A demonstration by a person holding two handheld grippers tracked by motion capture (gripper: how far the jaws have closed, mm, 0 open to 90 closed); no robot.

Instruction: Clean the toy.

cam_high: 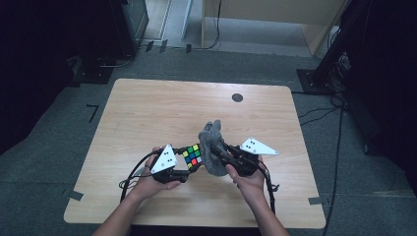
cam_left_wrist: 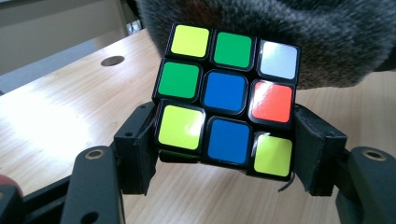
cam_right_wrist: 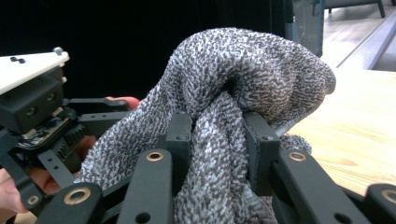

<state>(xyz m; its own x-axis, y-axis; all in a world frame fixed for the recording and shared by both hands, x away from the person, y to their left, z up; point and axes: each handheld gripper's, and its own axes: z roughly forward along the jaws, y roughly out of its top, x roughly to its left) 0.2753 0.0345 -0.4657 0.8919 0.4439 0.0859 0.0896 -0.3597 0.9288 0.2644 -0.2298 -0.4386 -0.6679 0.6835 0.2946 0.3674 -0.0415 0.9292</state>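
Observation:
A scrambled colour cube (cam_high: 192,156) (cam_left_wrist: 226,98) is held above the wooden table (cam_high: 147,113), with my left gripper (cam_high: 189,167) (cam_left_wrist: 224,154) shut on its lower sides. Its facing side has yellow, green, blue, white and red squares. A grey knitted cloth (cam_high: 212,147) (cam_right_wrist: 233,93) is bunched between the jaws of my right gripper (cam_high: 216,151) (cam_right_wrist: 218,140), which is shut on it. The cloth presses against the cube's far side, seen as grey fuzz (cam_left_wrist: 289,32) behind the cube in the left gripper view. In the right gripper view the left gripper's body (cam_right_wrist: 32,112) sits at the left.
A small dark round hole (cam_high: 237,97) marks the table's far side. Around the table lies grey carpet, with cables (cam_high: 339,147) trailing at the right, a dark stand (cam_high: 319,73) at the back right and wooden furniture (cam_high: 275,14) beyond.

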